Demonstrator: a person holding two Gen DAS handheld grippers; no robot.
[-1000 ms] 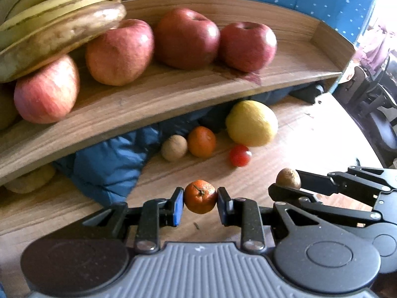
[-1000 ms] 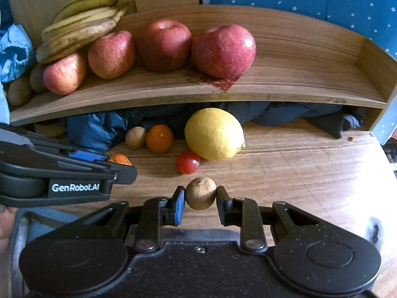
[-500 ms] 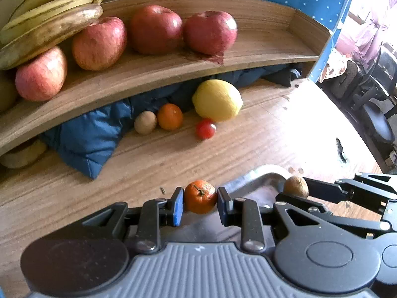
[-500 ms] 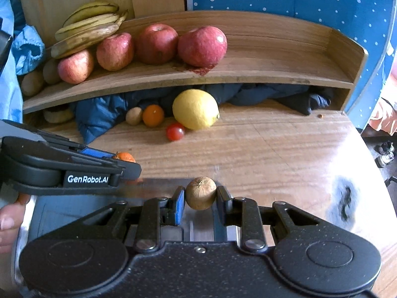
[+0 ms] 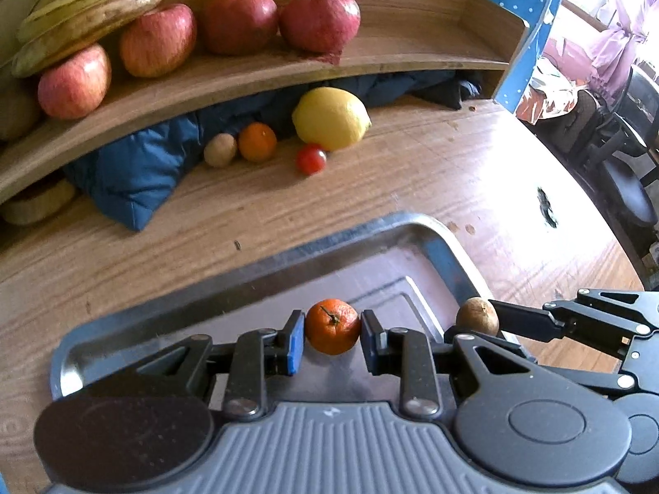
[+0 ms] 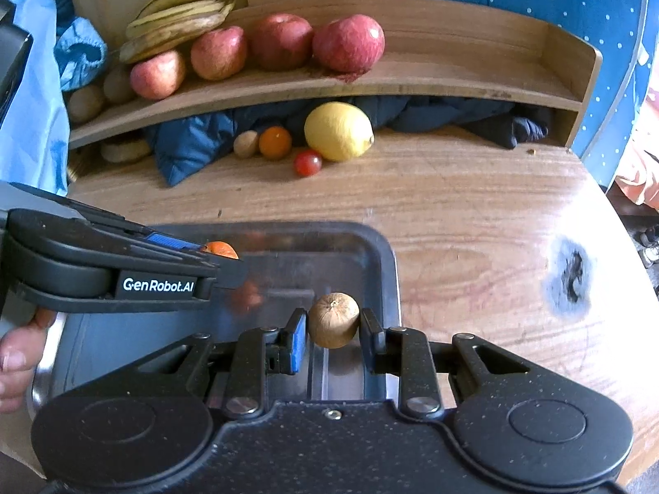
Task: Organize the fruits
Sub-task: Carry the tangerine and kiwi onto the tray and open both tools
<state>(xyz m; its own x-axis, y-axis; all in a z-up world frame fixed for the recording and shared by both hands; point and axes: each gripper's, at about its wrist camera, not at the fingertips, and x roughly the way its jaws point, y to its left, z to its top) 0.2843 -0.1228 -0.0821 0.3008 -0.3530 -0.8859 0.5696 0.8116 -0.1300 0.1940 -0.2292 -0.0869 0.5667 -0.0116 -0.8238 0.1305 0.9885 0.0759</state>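
My left gripper [image 5: 333, 331] is shut on a small orange mandarin [image 5: 333, 331], held above a metal tray [image 5: 255, 263]. My right gripper [image 6: 333, 325] is shut on a small brown round fruit [image 6: 333, 320] over the tray's [image 6: 379, 255] right side. The right gripper's brown fruit [image 5: 477, 316] also shows at the right of the left wrist view. The left gripper's mandarin [image 6: 221, 249] peeks out behind its finger in the right wrist view. On the table near the shelf lie a lemon [image 5: 331, 118], a cherry tomato [image 5: 311, 159], another mandarin [image 5: 257, 142] and another brown fruit [image 5: 220, 150].
A curved wooden shelf [image 5: 412, 53] holds several apples [image 5: 319, 20] and bananas [image 5: 86, 12]. A blue jacket [image 5: 136, 168] is stuffed under it. A hand [image 6: 16, 354] shows at the left. A dark burn mark [image 6: 570, 273] is on the table's right part. Chairs [image 5: 626, 164] stand beyond the table edge.
Both grippers have pulled back from the shelf with their fruits still held. The metal tray has come into view beneath them, and the shelf fruits look farther away.
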